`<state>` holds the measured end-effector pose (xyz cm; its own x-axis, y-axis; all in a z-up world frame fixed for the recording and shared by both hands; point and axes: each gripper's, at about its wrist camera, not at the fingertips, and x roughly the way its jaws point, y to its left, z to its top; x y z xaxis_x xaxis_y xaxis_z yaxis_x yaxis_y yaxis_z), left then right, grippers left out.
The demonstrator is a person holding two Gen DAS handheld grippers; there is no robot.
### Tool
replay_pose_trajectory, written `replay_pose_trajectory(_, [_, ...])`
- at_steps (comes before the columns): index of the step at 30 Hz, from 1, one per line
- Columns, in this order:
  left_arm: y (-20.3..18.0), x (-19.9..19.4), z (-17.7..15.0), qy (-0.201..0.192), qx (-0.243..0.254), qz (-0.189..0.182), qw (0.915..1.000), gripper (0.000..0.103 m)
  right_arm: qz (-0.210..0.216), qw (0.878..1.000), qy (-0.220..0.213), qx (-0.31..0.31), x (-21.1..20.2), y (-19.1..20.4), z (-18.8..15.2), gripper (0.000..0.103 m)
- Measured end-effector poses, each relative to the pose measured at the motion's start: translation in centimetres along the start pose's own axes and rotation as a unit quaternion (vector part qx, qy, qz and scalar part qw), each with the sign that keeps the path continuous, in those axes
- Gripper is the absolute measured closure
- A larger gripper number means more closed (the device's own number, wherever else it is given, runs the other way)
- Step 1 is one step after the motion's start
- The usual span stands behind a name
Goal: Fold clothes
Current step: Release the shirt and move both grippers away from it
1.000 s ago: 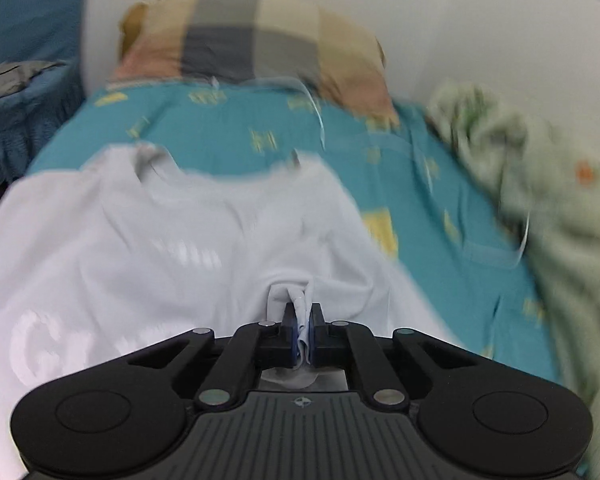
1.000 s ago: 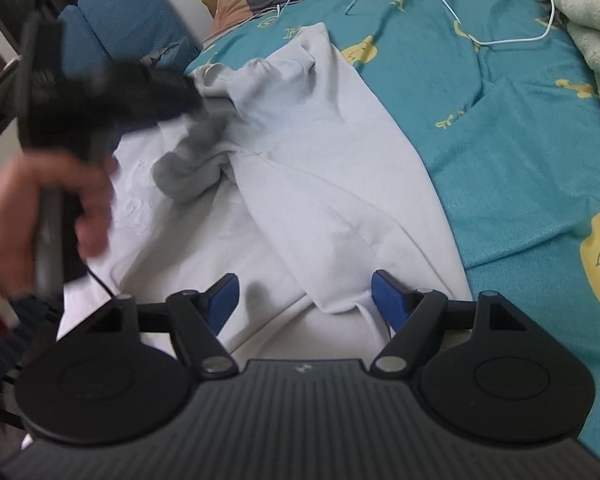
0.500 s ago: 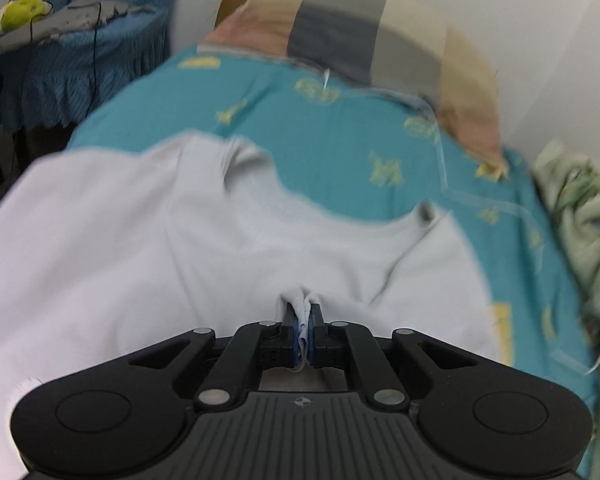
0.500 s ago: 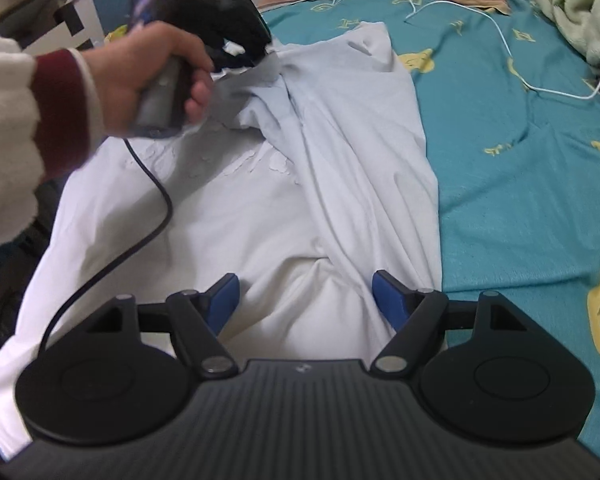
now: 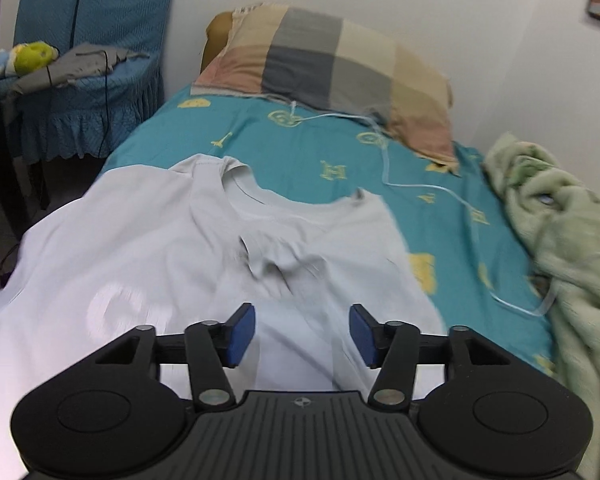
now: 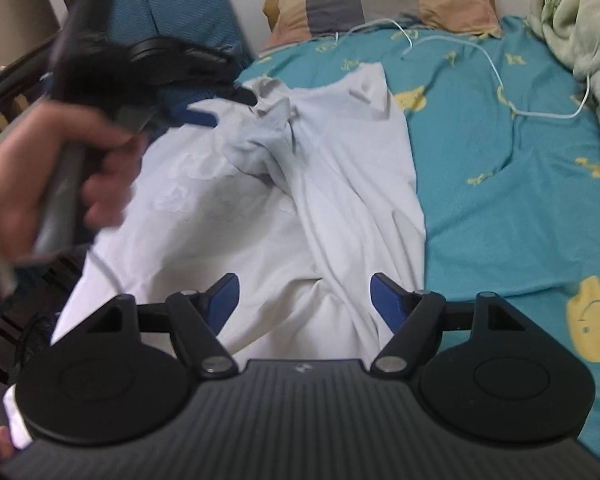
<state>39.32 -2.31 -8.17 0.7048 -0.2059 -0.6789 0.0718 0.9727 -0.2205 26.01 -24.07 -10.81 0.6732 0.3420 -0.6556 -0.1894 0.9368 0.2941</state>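
Observation:
A white T-shirt lies on the teal bed sheet, collar toward the pillow, its right side folded over toward the middle in a rumpled ridge. My left gripper hovers over the shirt's chest with its jaws opening and nothing between the blue pads. In the right wrist view a hand holds that same left gripper over the shirt's shoulder. My right gripper stands open above the shirt's lower part, pads apart, gripping no cloth.
A checked pillow lies at the head of the bed with a white cable trailing across the sheet. A pale green blanket is heaped on the right. A blue covered chair with grey cloth stands left of the bed.
My left gripper was shut on a pinch of the shirt; it has let the cloth go, opened and pulled back. The fold now lies on the shirt. The right gripper has risen slightly.

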Motion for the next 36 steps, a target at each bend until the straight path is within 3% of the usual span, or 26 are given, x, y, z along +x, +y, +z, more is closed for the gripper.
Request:
replay_pose_trajectory(5, [-2.8, -8.2, -4.6, -0.012, -0.006, -0.003, 0.9999, 0.044, -0.002, 0.999, -0.034, -0.009, -6.8, -0.6, 0.7, 0.029])
replay_pose_trajectory(10, [-6.2, -14.0, -11.2, 0.001, -0.005, -0.039, 0.9992, 0.044, -0.021, 0.997, -0.069, 0.009, -13.2, -1.5, -0.5, 0.029])
replay_pose_trajectory(15, [-10.0, -16.1, -18.2, 0.041, 0.0, -0.098, 0.9943, 0.046, -0.05, 0.991, -0.117, 0.051, -17.3, -3.4, -1.9, 0.029])
replay_pose_trajectory(20, [-13.7, -16.0, -23.4, 0.065, 0.043, -0.127, 0.9888, 0.051, -0.068, 0.987, -0.117, 0.087, -16.5, -5.9, -2.5, 0.029])
replay_pose_trajectory(25, [-15.9, -14.3, -25.8, 0.089, 0.073, -0.145, 0.9826, 0.053, -0.065, 0.988, -0.086, 0.108, -13.5, -7.0, -3.0, 0.029])
replay_pose_trajectory(26, [-16.0, -13.6, -26.1, 0.099, 0.076, -0.148, 0.9811, 0.062, -0.061, 0.989, -0.079, 0.112, -12.8, -7.2, -3.0, 0.029])
replay_pose_trajectory(27, [-16.0, -13.0, -26.3, 0.109, 0.079, -0.151, 0.9794, 0.083, -0.058, 0.989, -0.074, 0.113, -12.3, -7.2, -3.0, 0.029])
replay_pose_trajectory(28, [-15.8, -12.5, -26.4, 0.115, 0.08, -0.151, 0.9786, 0.093, -0.056, 0.99, -0.07, 0.112, -11.9, -7.2, -2.9, 0.029])
replay_pose_trajectory(29, [-15.6, -12.2, -26.5, 0.119, 0.08, -0.15, 0.9781, 0.098, -0.056, 0.99, -0.067, 0.111, -11.6, -7.2, -2.9, 0.029])
replay_pose_trajectory(36, [-11.2, -16.4, -23.7, 0.116, 0.02, -0.219, 0.9687, 0.1, -0.033, 0.989, -0.072, 0.124, -11.8, -7.5, -2.7, 0.029])
